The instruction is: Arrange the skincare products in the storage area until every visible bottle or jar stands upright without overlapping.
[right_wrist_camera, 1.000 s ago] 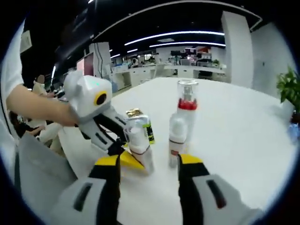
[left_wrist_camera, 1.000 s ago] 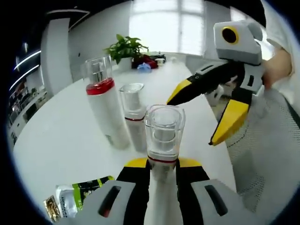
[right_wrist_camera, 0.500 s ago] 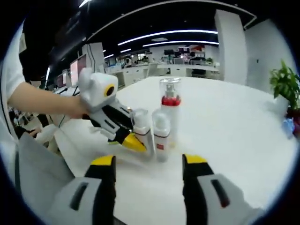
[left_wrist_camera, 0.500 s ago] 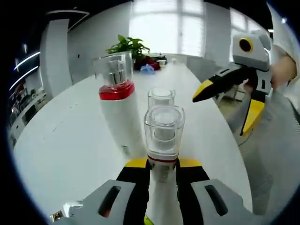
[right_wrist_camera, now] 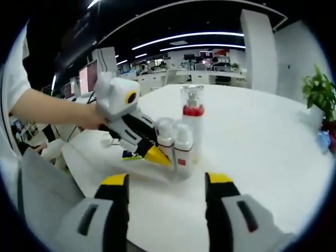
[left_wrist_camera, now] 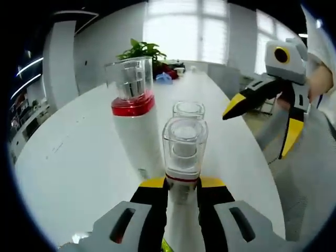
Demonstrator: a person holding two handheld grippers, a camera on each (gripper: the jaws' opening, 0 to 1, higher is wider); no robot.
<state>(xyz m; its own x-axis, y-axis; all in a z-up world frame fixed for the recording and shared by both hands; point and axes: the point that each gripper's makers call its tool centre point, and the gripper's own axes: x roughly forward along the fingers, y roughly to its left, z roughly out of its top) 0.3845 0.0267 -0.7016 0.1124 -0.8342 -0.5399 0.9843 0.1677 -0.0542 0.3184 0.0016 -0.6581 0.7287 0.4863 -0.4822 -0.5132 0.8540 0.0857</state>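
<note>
A small pump bottle with a clear cap is clamped upright between the left gripper's fingers, just above the white bench. It is being brought close beside the tall red-banded bottle and a second small bottle, presumably so the three end up as one upright cluster without overlapping. In the right gripper view the three bottles appear packed together, though actual contact cannot be judged. The right gripper is held back, its fingers wide apart and holding nothing, likely on standby. A lying packet with dark and gold print is mostly hidden behind the left gripper, and its label is unreadable. The held bottle's base is covered by the fingers.
</note>
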